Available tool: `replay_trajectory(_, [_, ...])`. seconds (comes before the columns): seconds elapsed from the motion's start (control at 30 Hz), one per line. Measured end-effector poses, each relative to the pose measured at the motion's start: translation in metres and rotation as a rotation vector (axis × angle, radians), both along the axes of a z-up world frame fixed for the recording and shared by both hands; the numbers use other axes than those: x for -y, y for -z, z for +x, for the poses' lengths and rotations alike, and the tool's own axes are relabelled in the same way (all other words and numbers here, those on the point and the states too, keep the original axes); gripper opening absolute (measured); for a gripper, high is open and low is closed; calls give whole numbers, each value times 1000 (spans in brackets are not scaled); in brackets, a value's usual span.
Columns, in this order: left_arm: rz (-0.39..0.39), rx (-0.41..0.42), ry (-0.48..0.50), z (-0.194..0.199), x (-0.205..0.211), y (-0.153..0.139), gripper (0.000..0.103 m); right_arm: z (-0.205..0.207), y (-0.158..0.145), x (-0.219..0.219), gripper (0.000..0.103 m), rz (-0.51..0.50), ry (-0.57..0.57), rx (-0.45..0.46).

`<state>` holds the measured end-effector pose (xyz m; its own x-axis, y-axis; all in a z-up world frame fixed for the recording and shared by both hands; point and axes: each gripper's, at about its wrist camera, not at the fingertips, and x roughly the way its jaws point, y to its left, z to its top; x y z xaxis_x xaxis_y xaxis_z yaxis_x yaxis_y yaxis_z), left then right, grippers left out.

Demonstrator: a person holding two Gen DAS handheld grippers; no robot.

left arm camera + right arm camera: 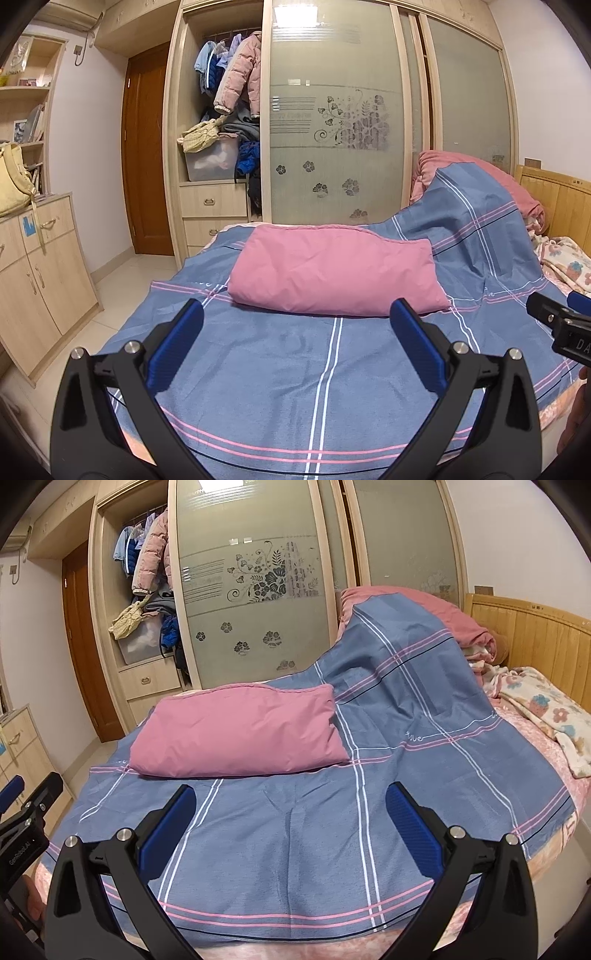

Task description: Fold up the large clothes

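Observation:
A large blue-grey cover [280, 350] [295, 830] with pink and white stripes lies spread over the bed, its far right part draped up over a pile of bedding. A pink folded-back piece [332, 273] [240, 731] lies on its far middle. My left gripper [295, 314] hovers open above the near part of the cover, nothing between its blue pads. My right gripper [291, 797] is open too, over the near edge, holding nothing. Each gripper shows at the edge of the other's view: the right gripper [561, 321] and the left gripper [26, 812].
A pink quilt [424, 605] is heaped at the headboard [524, 635], with a flowered blanket [546, 716] beside it. Behind the bed stands a wardrobe with frosted sliding doors [332, 122] and hanging jackets [240, 74]. A low cabinet [40, 280] stands left across a tiled floor.

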<state>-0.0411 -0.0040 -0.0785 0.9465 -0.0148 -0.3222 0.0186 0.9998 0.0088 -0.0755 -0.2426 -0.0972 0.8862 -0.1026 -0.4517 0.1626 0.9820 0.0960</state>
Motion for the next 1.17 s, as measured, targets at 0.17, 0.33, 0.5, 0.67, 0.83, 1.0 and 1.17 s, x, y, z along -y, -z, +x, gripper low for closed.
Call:
replay_trajectory(0.17, [-32, -8, 18, 1, -2, 0, 101, -1, 0, -1, 102, -9, -13, 3])
replay_trajectory(0.33, [-18, -17, 6, 2, -2, 3, 101, -1, 1, -2, 102, -12, -13, -3])
replay_trajectory(0.5, [-31, -17, 16, 3, -4, 3, 101, 2, 2, -4, 102, -13, -19, -8])
replay_trajectory(0.67, [-29, -28, 22, 6, -3, 6, 101, 3, 4, -2, 102, 5, -27, -16])
replay_trajectory(0.83, [-28, -37, 36, 8, -1, 9, 101, 5, 5, 0, 102, 3, -26, -16])
replay_trajectory(1.0, [1, -22, 27, 7, 5, 10, 101, 5, 6, 2, 102, 14, -17, -21])
replay_trajectory(1.17, [-20, -20, 30, 8, 4, 10, 101, 7, 10, 6, 102, 18, -11, -34])
